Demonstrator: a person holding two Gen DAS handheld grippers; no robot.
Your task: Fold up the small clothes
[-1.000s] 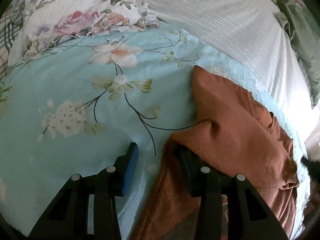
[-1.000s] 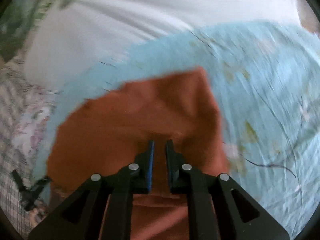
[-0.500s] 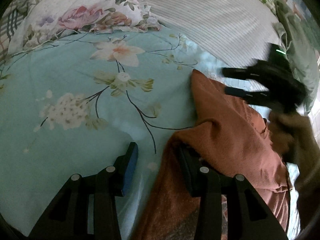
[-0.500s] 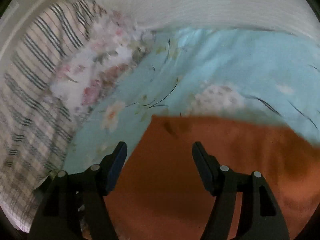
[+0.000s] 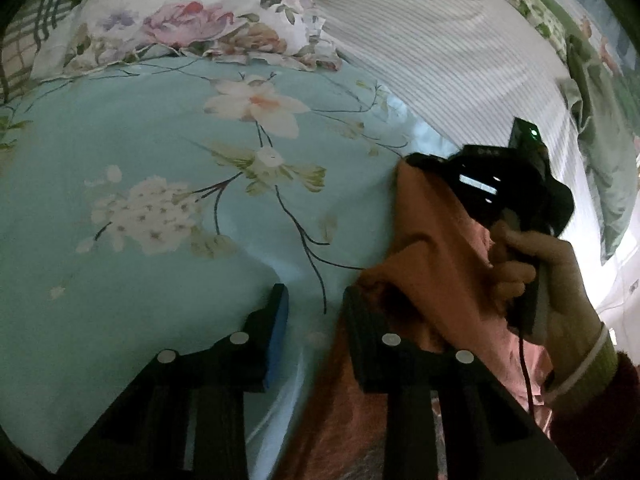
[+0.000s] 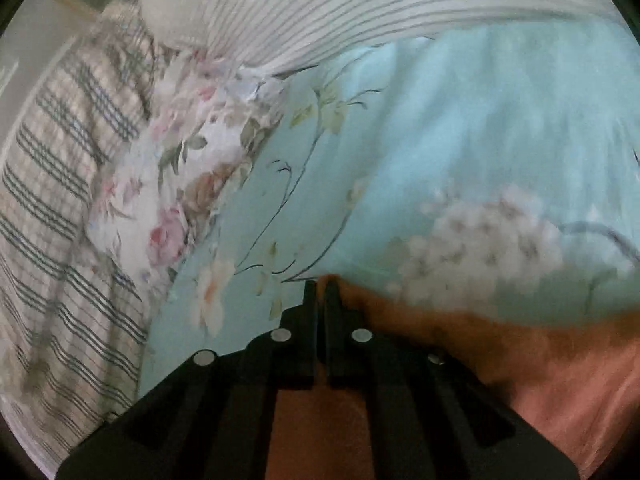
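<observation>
A rust-orange garment [image 5: 436, 280] lies on the light blue floral bedsheet [image 5: 140, 140], right of centre in the left wrist view. My left gripper [image 5: 316, 304] is open at the garment's near left edge; its right finger rests against a fold of the cloth. My right gripper [image 6: 321, 286] is shut on the garment's far corner [image 6: 332, 280]. In the left wrist view the right gripper's body [image 5: 500, 184] and the hand holding it sit over the garment's far end. The garment [image 6: 520, 352] fills the lower right of the right wrist view.
A floral pillow [image 5: 180, 20] lies at the far left, with a checked cloth [image 6: 52, 220] beside it. A white striped cover [image 5: 440, 52] runs along the far side. A green floral cloth [image 5: 600, 128] lies at the far right.
My right gripper has come down to the garment's far corner and closed on it; half a second ago it was open. My left gripper has stayed open in place.
</observation>
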